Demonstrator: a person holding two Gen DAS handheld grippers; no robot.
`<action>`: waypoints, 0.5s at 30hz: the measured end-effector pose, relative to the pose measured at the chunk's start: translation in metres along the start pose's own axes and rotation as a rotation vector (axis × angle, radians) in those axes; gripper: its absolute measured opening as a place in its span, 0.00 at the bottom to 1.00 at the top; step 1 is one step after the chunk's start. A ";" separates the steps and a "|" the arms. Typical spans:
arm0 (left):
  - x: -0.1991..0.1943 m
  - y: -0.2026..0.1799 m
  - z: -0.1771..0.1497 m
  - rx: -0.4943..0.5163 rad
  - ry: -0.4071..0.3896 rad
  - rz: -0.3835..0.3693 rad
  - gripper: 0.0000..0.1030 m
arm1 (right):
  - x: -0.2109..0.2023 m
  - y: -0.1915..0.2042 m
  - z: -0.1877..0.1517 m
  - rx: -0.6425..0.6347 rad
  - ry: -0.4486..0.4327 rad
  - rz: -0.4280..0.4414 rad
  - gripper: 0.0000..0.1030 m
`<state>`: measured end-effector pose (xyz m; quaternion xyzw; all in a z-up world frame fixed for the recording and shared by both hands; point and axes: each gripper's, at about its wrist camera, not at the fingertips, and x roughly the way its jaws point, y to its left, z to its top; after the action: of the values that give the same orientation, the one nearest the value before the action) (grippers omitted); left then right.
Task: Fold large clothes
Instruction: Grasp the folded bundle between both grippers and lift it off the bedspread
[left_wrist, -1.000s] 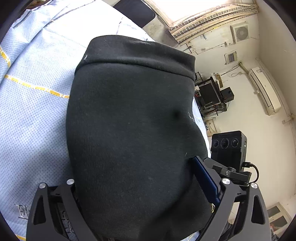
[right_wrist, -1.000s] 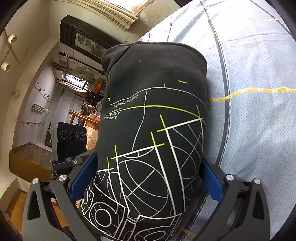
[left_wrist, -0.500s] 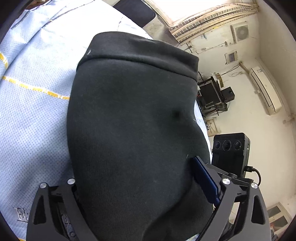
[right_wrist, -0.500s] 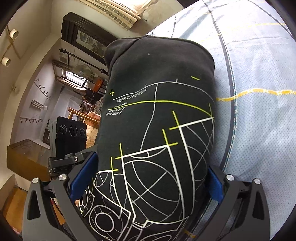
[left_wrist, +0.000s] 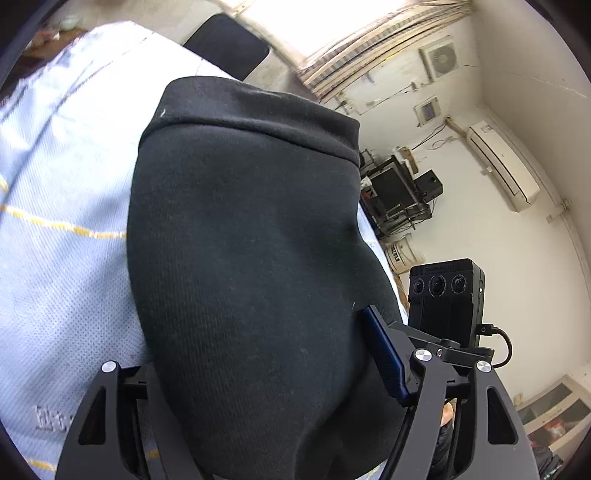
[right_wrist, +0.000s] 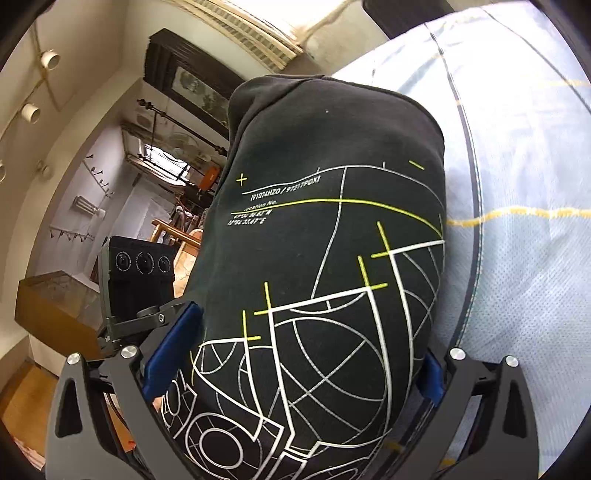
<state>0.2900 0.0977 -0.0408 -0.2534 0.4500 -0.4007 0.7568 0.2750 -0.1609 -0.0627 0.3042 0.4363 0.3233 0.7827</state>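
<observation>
Item: folded black garment (left_wrist: 243, 266), thick bundle, gripped at both ends above a bed.

Left tool (left_wrist: 266, 373): jaws closing, with the plain black end of the bundle filling the gap. The blue pad (left_wrist: 384, 354) on the right-hand finger presses into the cloth; the other finger is hidden under the fabric. Held.

Bed sheet (left_wrist: 55, 258): pale blue, dotted weave, yellow and dark stripes. It lies under and beside the bundle.

Right tool (right_wrist: 291, 373): jaws set wide around the printed end of the garment (right_wrist: 332, 258), white and yellow line graphic uppermost. Both blue pads bear on the sides of the cloth. Held.

Step in hand, as judged: final fold done; the finished bundle is being picked up off the bed between both tools.

Next move calls for: level, matched travel of both hands and steady grip, so the layers do not slip or unroll, then setting down flat.
</observation>
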 end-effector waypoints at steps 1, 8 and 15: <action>-0.004 -0.006 -0.001 0.012 -0.015 0.003 0.72 | -0.003 0.004 -0.001 -0.007 -0.006 0.008 0.95; -0.044 -0.047 -0.024 0.059 -0.083 0.027 0.72 | -0.032 0.039 -0.019 -0.068 -0.029 0.060 0.95; -0.084 -0.084 -0.059 0.095 -0.141 0.066 0.72 | -0.053 0.078 -0.044 -0.103 -0.040 0.121 0.95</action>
<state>0.1832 0.1207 0.0346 -0.2297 0.3842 -0.3775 0.8106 0.1956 -0.1463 0.0032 0.2960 0.3841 0.3858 0.7849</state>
